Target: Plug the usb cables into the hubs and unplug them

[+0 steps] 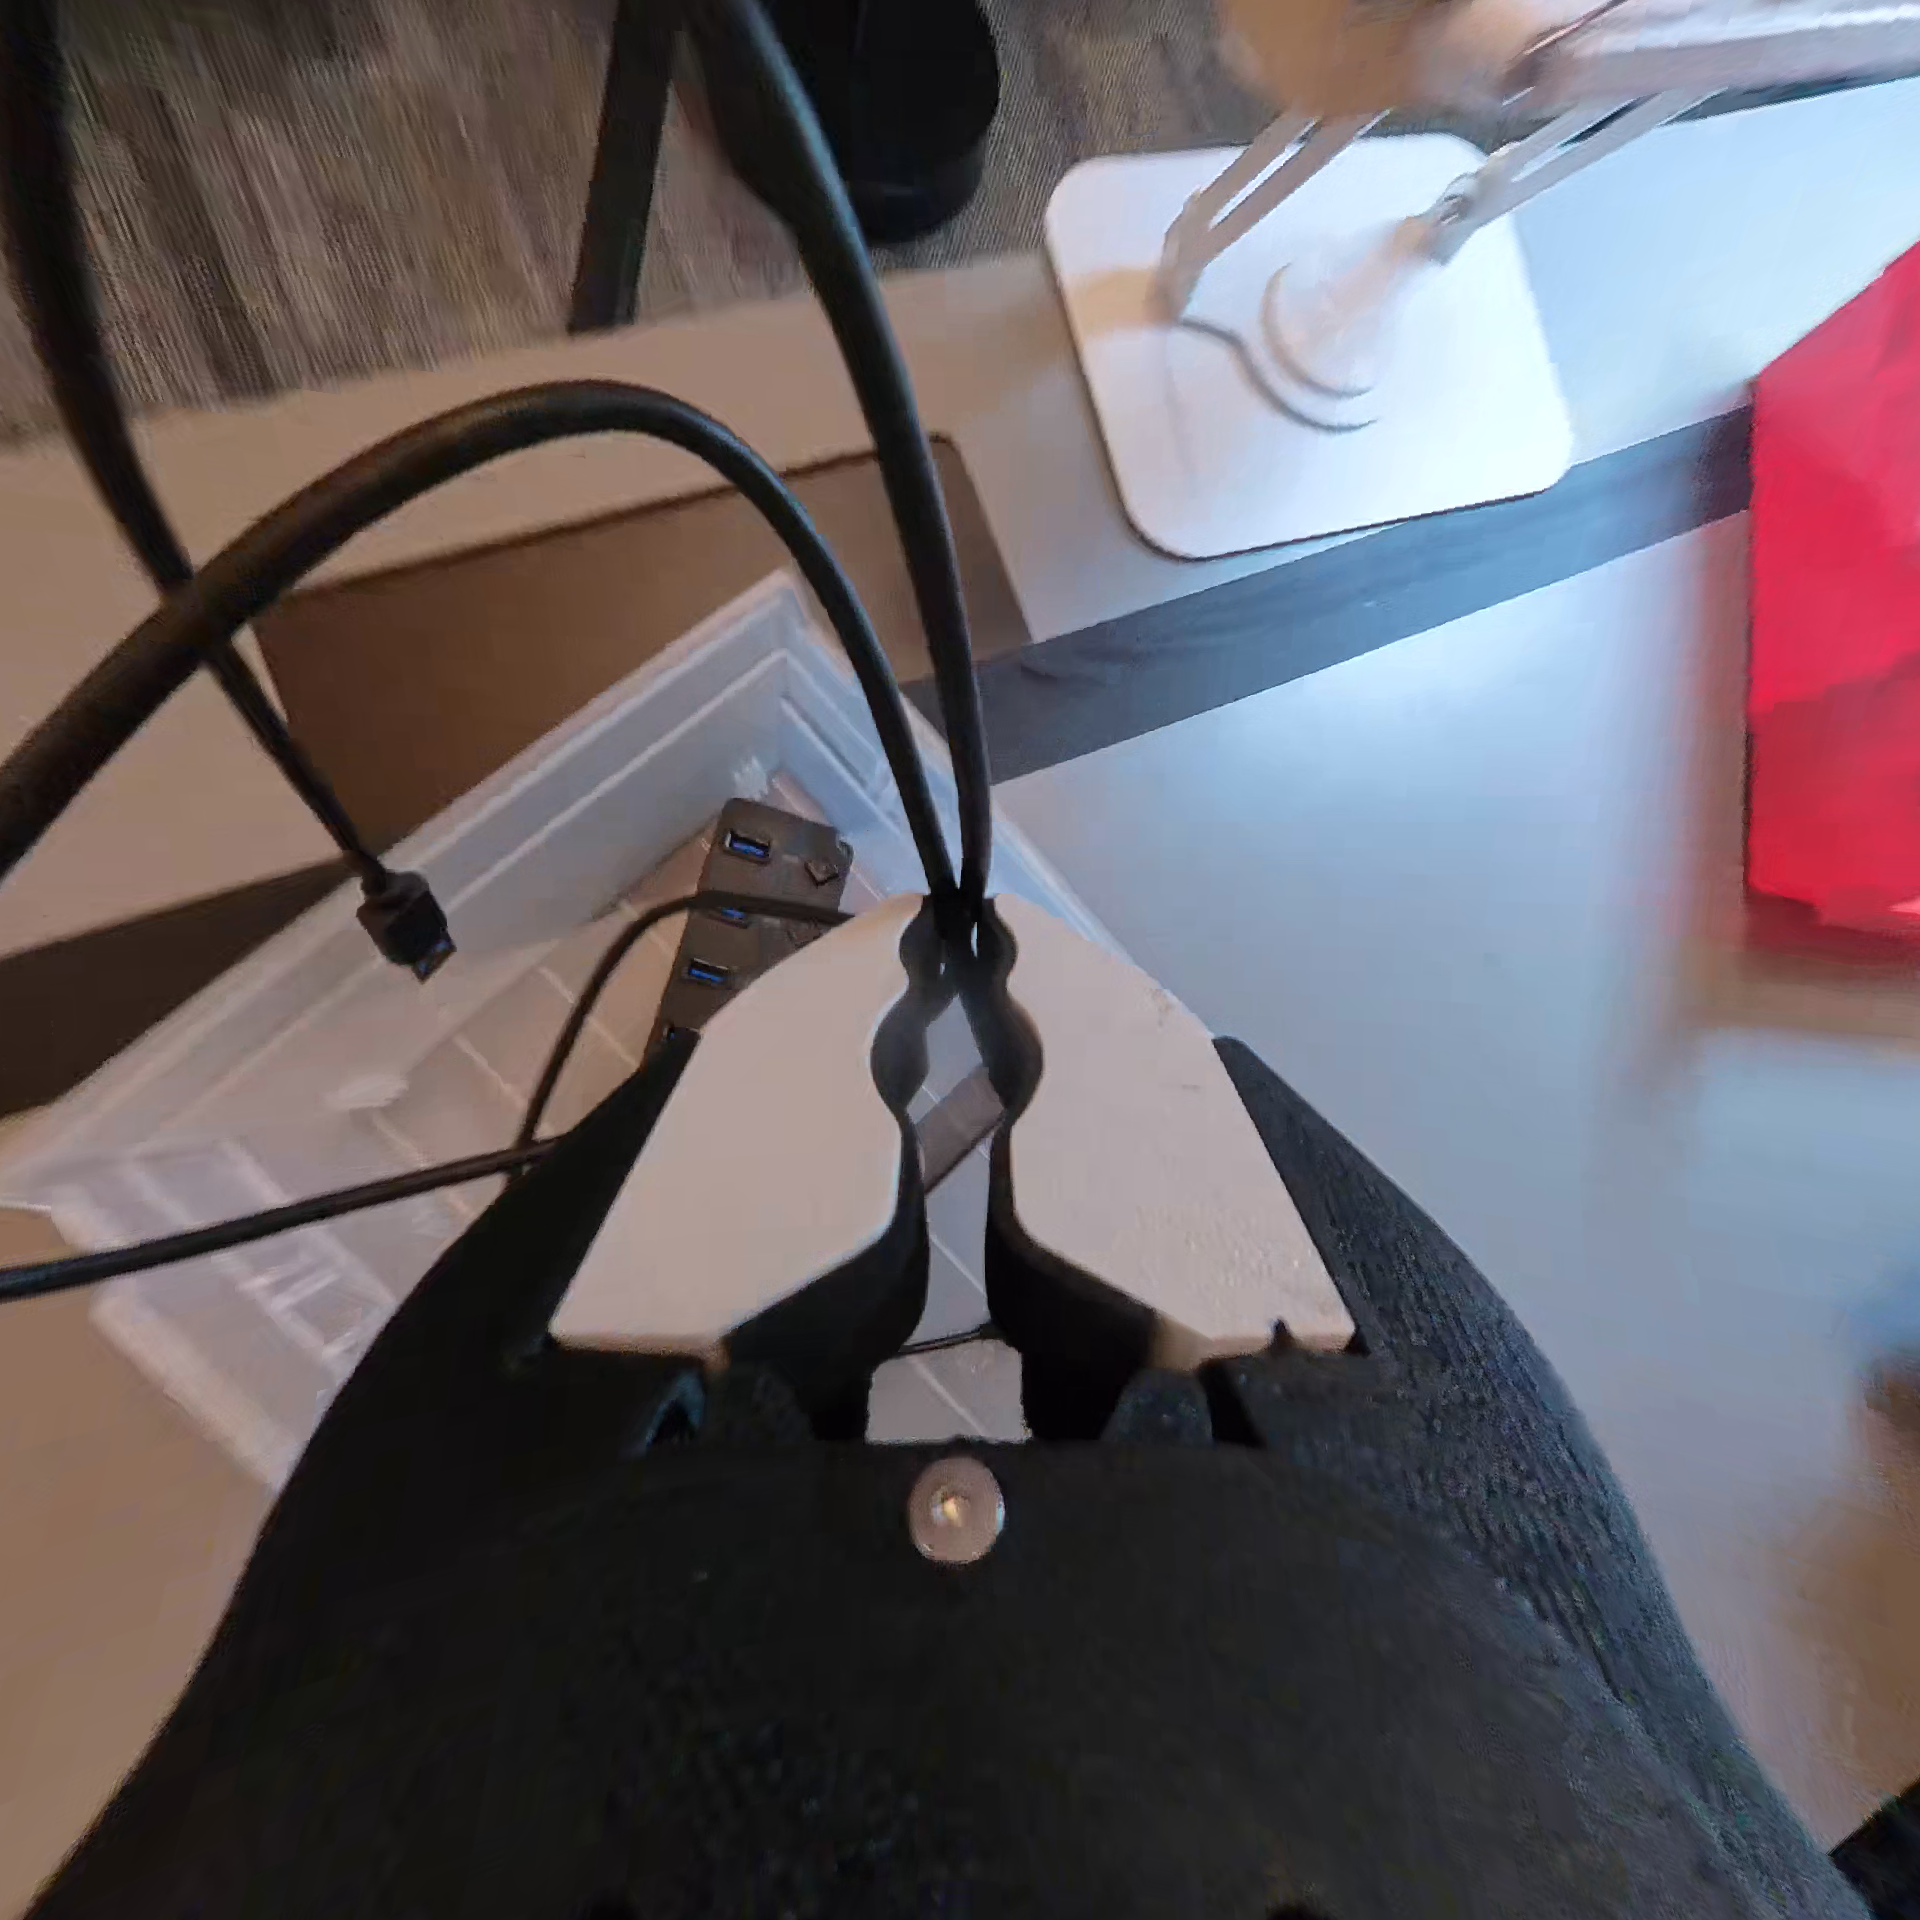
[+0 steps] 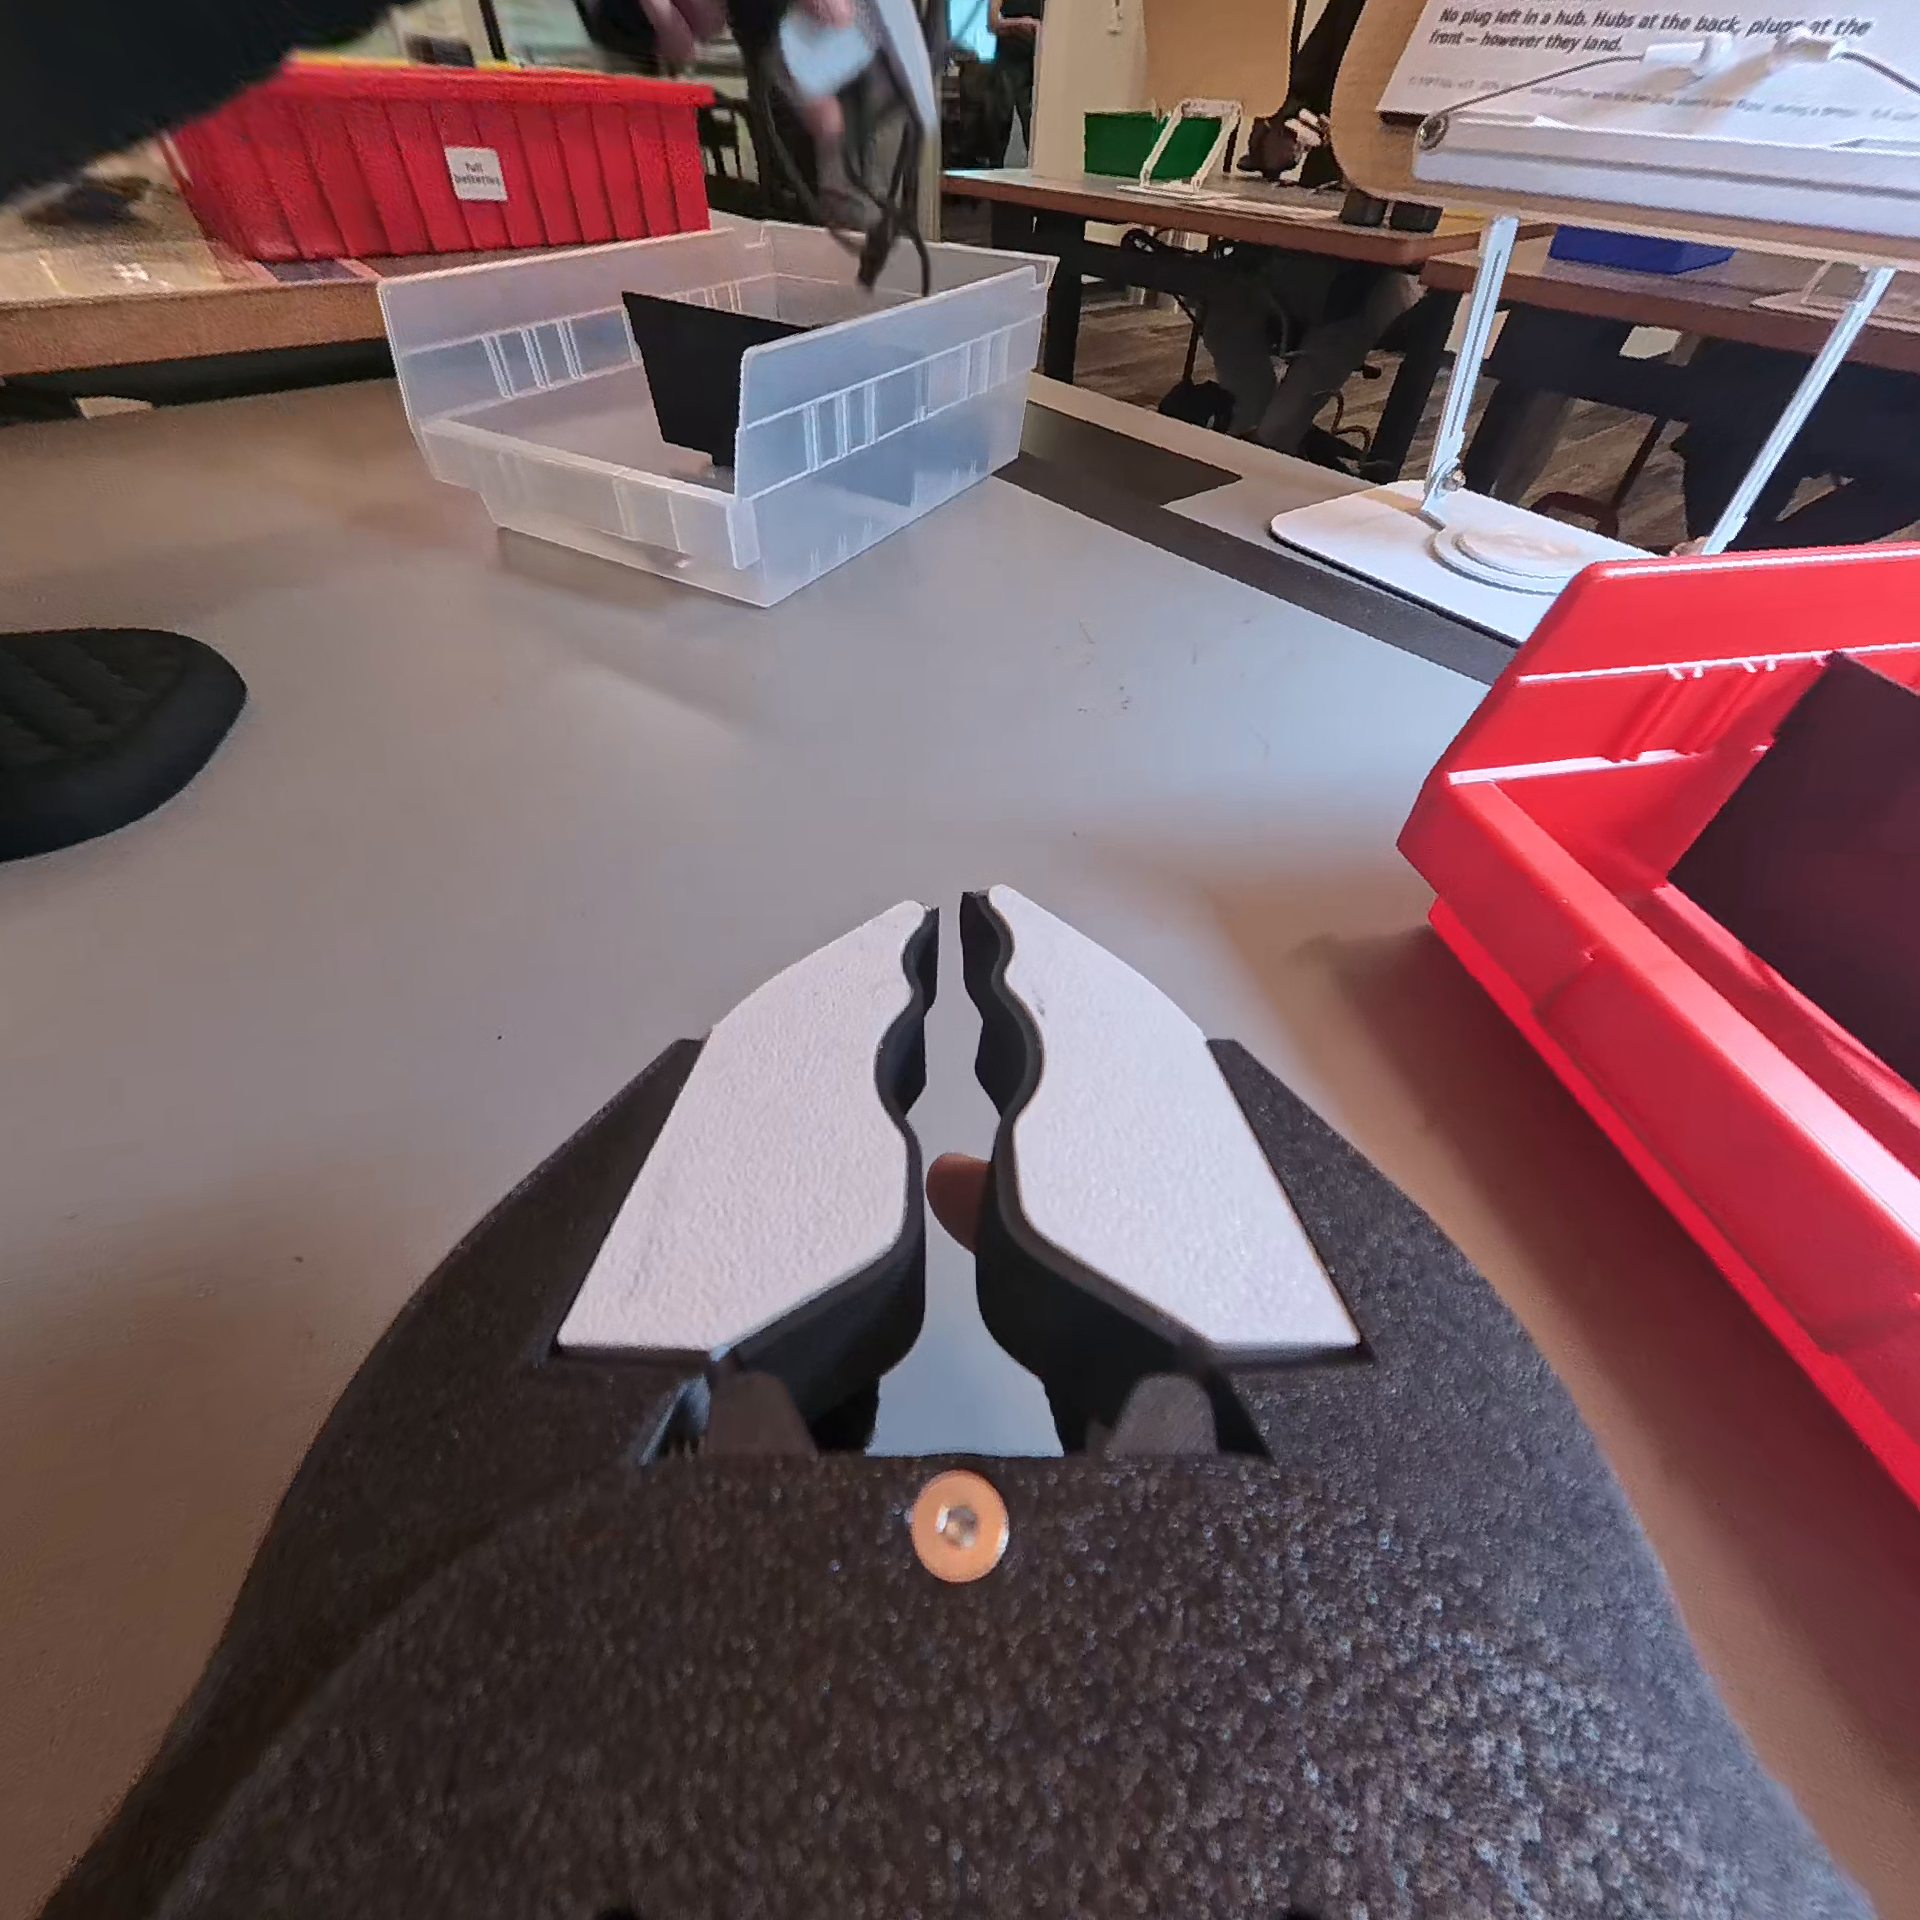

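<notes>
In the left wrist view my left gripper [image 1: 961, 914] is shut on black USB cables [image 1: 883, 343], held above a clear plastic bin [image 1: 582, 821]. One cable loops left and its plug [image 1: 407, 923] dangles free over the bin. A black USB hub [image 1: 743, 914] with blue ports lies in the bin below the fingers, and a thin black cord [image 1: 312, 1210] runs from it. In the right wrist view my right gripper [image 2: 951, 906] is shut and empty, low over the grey table. The left gripper [image 2: 831, 52] with hanging cables shows blurred above the clear bin [image 2: 748, 416].
A red bin [image 2: 1621, 883] stands at the right, close to my right gripper, with a dark divider inside. A white stand base [image 2: 1455, 540] holds a sheet holder at the back right. A black pad [image 2: 94, 727] lies at the left. Another red bin [image 2: 436, 156] sits on a far table. The tips of one gripper are about 45 cm away from the tips of the other.
</notes>
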`<state>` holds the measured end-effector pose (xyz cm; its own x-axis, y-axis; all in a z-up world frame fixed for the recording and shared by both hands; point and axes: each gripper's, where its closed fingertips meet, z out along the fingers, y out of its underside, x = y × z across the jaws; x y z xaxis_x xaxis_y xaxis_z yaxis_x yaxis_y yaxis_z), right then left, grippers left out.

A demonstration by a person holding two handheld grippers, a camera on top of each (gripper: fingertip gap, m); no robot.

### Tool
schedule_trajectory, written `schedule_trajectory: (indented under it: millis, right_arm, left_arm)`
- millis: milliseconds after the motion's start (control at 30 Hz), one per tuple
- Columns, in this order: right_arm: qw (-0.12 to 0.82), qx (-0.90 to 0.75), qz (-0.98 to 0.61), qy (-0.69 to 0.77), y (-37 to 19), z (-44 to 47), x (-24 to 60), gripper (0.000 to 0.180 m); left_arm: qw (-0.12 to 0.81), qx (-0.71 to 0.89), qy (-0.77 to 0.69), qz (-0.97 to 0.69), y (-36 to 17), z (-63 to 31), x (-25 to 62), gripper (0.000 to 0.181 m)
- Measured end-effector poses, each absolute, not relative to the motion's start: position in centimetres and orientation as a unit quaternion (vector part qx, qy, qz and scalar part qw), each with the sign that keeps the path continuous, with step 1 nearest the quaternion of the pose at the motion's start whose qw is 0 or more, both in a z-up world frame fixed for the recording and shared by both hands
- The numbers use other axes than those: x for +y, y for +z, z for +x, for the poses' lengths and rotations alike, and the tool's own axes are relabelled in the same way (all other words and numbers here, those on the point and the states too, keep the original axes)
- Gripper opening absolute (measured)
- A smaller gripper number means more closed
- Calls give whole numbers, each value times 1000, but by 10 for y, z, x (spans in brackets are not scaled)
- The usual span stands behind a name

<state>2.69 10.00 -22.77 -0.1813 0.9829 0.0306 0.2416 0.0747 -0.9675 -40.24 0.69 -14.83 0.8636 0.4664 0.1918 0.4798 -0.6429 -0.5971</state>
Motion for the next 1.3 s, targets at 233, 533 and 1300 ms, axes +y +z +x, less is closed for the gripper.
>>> schedule_trajectory:
  millis: [233, 533, 1300]
  right_arm:
    - [410, -616, -503, 447, -231, 27, 104, 4]
    - [430, -632, -487, 424, -232, 26, 98, 4]
    - [518, -674, -316, 422, -154, -28, 29, 30]
  left_arm:
    - [408, -144, 55, -900, -43, -352, -6, 5]
    - [425, 12, 31, -905, -37, -248, -25, 5]
    - [518, 244, -213, -792, -27, 15, 18, 4]
